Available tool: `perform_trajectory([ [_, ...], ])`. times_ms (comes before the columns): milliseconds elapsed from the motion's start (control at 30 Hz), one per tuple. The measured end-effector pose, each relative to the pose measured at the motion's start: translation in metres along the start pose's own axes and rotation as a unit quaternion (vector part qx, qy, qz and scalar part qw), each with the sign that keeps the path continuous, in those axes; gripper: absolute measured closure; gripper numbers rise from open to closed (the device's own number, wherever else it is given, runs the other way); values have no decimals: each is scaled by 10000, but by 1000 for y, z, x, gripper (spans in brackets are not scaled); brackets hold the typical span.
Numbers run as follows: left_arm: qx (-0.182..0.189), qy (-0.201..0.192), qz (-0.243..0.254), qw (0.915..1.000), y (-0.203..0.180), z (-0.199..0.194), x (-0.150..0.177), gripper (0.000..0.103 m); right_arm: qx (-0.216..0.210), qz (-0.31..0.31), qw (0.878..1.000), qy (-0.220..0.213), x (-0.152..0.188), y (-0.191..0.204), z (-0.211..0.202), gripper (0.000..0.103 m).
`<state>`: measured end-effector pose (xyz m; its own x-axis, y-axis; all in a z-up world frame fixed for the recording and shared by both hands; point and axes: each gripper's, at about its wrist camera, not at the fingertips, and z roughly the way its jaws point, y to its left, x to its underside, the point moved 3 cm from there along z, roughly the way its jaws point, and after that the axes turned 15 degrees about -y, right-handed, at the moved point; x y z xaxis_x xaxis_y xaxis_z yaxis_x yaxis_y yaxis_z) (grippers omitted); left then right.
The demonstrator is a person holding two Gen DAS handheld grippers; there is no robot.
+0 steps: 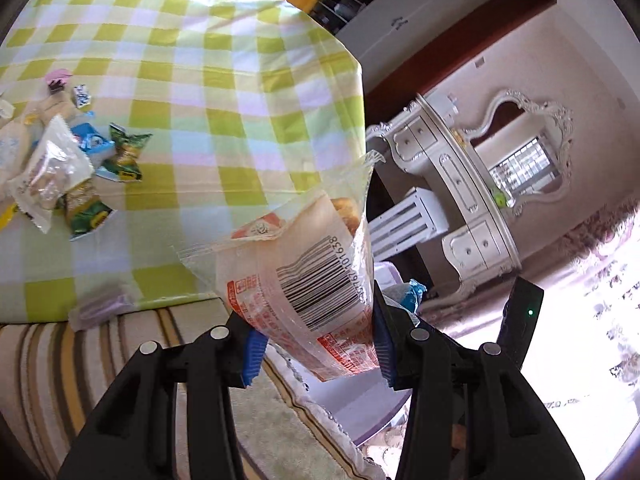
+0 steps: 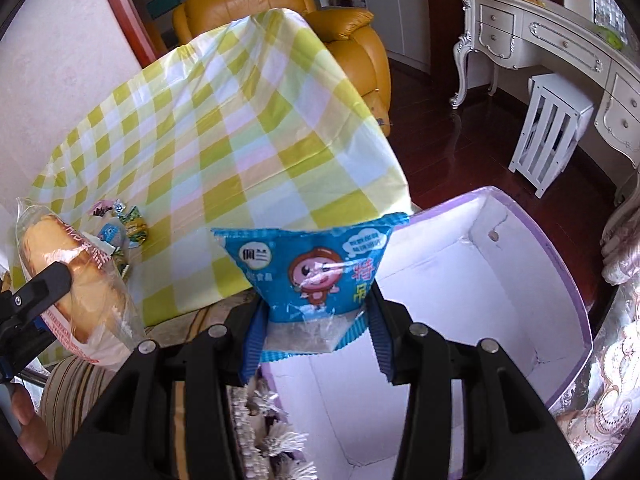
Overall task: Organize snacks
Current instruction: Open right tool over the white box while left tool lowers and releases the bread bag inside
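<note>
Grippers first: the left gripper (image 1: pixel 318 354), black with blue ribbed pads, is clamped on a clear plastic bread packet with a barcode and red print (image 1: pixel 308 280), jaws only partly closed because the packet fills the gap. In the right wrist view that same packet sits at 9 o'clock, and you can see the golden loaf inside it.

The right gripper (image 2: pixel 316 344) is pinched on a bright blue snack bag with a pink cartoon character (image 2: pixel 310 272), held by its lower crimped edge. It hangs right over the near rim of a white-lined open box with lilac walls (image 2: pixel 560 256), which runs off toward 4 o'clock.

The table with the green-and-white checked cloth (image 1: pixel 224 92) has a heap of loose small snack packets (image 1: pixel 72 176) at 9 o'clock in the left view, cut off by the frame edge. Can't tell how many there are. A lilac flat thing (image 1: pixel 102 306) at 8 o'clock is too blurry to identify.
</note>
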<state>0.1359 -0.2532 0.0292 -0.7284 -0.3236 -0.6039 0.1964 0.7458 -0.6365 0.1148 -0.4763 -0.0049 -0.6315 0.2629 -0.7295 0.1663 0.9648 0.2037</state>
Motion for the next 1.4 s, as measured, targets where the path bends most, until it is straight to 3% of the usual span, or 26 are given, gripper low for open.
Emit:
perform_trajectory([
  [300,51,1026,507,9934,-34,78,47,59,674,307,9966,367,33,-66,21,57],
  [633,-413,1934,885,9762,-33,130,81,58,1180,540,9888,734,61,-102,43,54],
  [733,-439,2009,836,9750,-30,133,83,55,1216,560,9880,768,63,-104,45,51],
  [800,-427,2028,767,9753,-28,134,82,43,1222,573,9881,744,61,-103,45,42],
  [867,-452,2008,723,9759,-25,133,80,39,1200,531,9888,711,58,-100,43,36],
  [1133,-391,1748,502,9826,-19,115,68,30,1030,463,9919,587,45,-83,38,27],
  [1400,-344,1539,537,9860,-18,101,58,23,1150,487,9913,418,34,-82,30,26],
])
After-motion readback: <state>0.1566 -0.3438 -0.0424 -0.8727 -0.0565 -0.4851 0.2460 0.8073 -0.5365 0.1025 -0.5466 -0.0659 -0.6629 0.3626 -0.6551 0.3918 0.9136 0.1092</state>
